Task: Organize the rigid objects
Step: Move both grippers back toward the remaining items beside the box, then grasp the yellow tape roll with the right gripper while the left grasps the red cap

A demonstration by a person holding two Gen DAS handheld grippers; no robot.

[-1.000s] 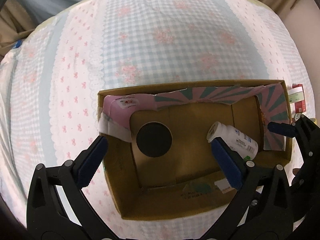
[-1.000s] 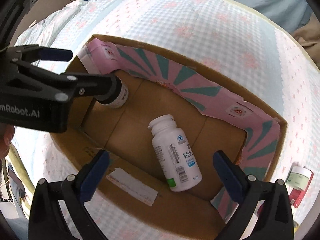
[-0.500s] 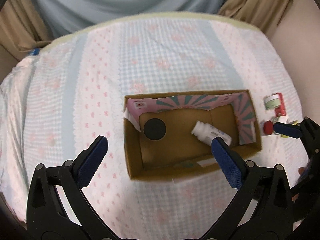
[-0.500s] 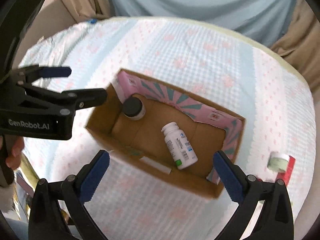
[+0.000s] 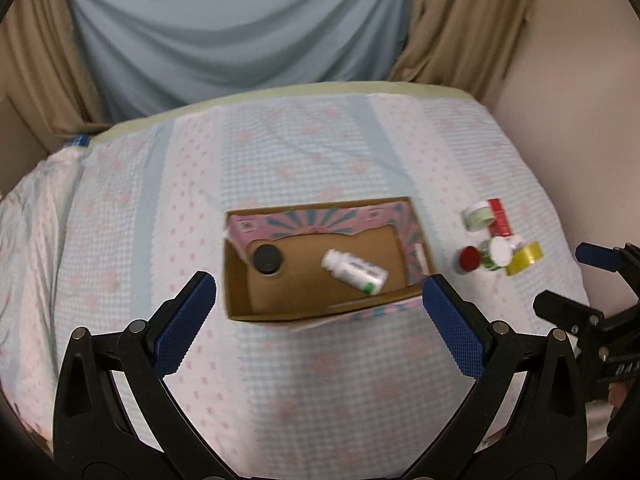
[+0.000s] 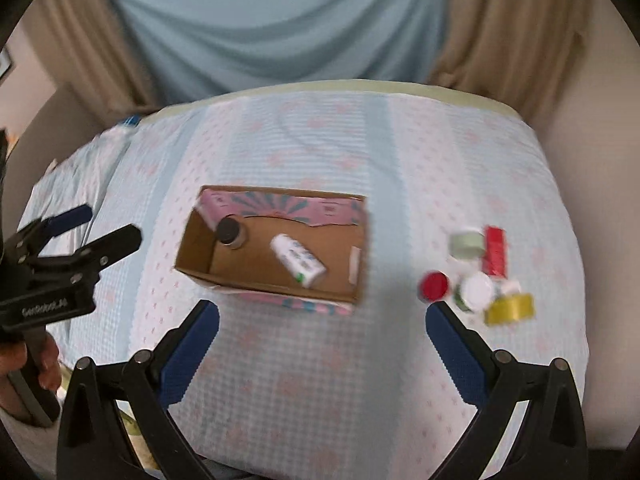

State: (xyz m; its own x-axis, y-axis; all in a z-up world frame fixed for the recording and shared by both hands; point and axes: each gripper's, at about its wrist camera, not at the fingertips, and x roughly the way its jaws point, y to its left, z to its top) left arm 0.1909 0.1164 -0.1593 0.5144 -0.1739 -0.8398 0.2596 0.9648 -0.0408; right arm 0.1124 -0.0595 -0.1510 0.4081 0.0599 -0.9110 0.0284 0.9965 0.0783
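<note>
An open cardboard box (image 5: 236, 304) with a pink and teal flap lies on the checked cloth; it also shows in the right wrist view (image 6: 192, 262). Inside it lie a white pill bottle (image 5: 354, 271) (image 6: 298, 260) on its side and a black-capped jar (image 5: 267, 259) (image 6: 230, 232) standing upright. To the right of the box sits a cluster: a red-capped jar (image 5: 469, 258) (image 6: 434, 285), a white-capped bottle (image 5: 499, 252) (image 6: 476, 290), a yellow tape roll (image 5: 524, 258) (image 6: 510, 308), a pale green jar (image 5: 478, 216) (image 6: 466, 245) and a red box (image 5: 500, 218) (image 6: 495, 252). My left gripper (image 5: 318, 324) and right gripper (image 6: 320, 344) are open, empty, high above the table.
The table is covered with a blue-and-pink checked cloth (image 5: 320, 152). Blue and tan curtains (image 5: 240, 28) hang behind it. A beige wall (image 5: 580, 100) stands close on the right. The right gripper's fingers (image 5: 596, 258) show at the left wrist view's right edge.
Both grippers have pulled up and back from the box, so it looks much smaller. The cluster of jars right of the box has come fully into view.
</note>
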